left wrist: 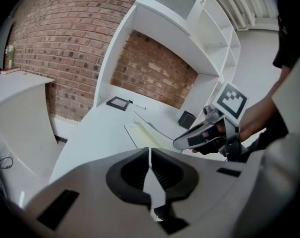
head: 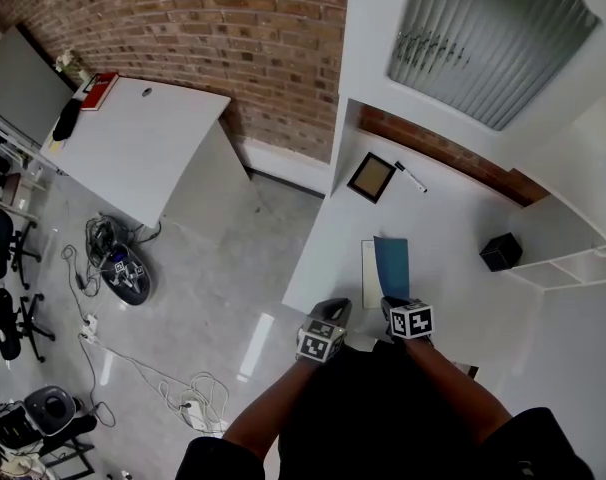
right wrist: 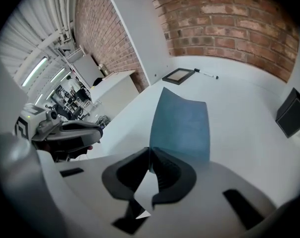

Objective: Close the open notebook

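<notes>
handling a floppy blue cover by its edge

the notebook (head: pixel 371 273) lies open near the worktop's (head: pixel 443 218) near edge, its blue cover (head: pixel 392 266) raised and bowing. the right gripper's (right wrist: pixel 150 155) jaws look pinched on the cover's near edge. the left gripper's (left wrist: pixel 150 157) jaws are together, empty. the cover is likely light, bendy card, so keep hold at the free edge.

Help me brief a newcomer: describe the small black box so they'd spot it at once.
Find the white desk against the brick wall, then look to its right end, by the open shelves. The black box stands there alone, a solid upright cube, unlike the flat picture frame and the blue-covered notebook.
</notes>
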`<state>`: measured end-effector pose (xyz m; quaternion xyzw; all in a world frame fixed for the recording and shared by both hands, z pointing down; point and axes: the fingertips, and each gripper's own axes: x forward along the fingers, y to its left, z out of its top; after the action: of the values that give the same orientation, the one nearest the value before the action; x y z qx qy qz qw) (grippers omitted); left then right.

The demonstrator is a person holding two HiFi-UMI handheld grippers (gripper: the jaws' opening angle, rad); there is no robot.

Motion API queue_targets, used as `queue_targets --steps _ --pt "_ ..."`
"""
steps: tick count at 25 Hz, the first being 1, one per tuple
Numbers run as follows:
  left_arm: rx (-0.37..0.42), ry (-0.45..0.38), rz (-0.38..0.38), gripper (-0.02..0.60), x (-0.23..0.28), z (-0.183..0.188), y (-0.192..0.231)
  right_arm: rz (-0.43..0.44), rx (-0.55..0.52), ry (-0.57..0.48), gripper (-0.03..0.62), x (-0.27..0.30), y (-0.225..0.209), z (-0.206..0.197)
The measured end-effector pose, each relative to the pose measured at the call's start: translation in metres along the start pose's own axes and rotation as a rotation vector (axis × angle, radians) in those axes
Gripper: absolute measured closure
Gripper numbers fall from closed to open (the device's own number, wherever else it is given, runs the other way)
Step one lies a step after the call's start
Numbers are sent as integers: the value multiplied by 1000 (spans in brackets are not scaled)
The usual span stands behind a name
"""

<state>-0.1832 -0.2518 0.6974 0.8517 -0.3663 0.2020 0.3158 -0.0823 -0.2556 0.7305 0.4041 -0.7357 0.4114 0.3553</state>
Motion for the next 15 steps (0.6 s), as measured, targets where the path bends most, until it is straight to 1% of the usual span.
queue_targets --steps 8,10,12,15 --pt "-8 23 -22 563 -6 -2 14 -28 25 32 560 26 8 -7" --pt "-5 48 -6 563 -10 -8 20 -26 18 53 554 37 12 -9" --pt "-13 64 -4 563 -13 -16 24 -27 16 72 549 48 16 -10" --pt "-15 73 -16 563 -17 -26 30 -62 12 100 542 56 14 -13"
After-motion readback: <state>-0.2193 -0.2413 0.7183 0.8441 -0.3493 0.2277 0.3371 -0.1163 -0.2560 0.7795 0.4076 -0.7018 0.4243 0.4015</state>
